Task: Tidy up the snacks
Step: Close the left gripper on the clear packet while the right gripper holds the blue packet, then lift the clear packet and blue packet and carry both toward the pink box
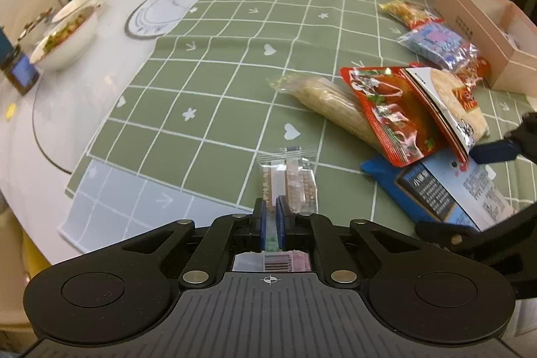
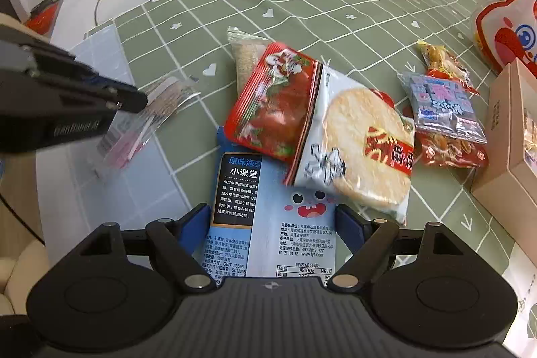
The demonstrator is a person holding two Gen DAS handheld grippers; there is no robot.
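The left gripper [image 1: 271,217] is pinching a small clear packet of biscuits [image 1: 289,181] and holding it near the front edge of the bench [image 1: 100,22]. The right gripper [image 2: 273,220] is sitting wide apart around the flat blue seaweed snack bag [image 2: 268,223], not squeezing it. The pink cardboard box [image 1: 486,32] at the right edge is looking almost empty, and most snacks, like the shiny red packet [image 2: 273,106] and the round rice cracker bag [image 2: 362,146], are lying loose, so the tidying is only starting, I think.

Blue packet [image 2: 268,230]: "原味海苔", "小课堂", "GB/T 23596", "400 8819 777", "www.lyf.com", "营养成分表". Left gripper [image 2: 127,99] body: embossed wording, not legible. Clear wafer pack [image 1: 288,183]: barcode, digits unreadable
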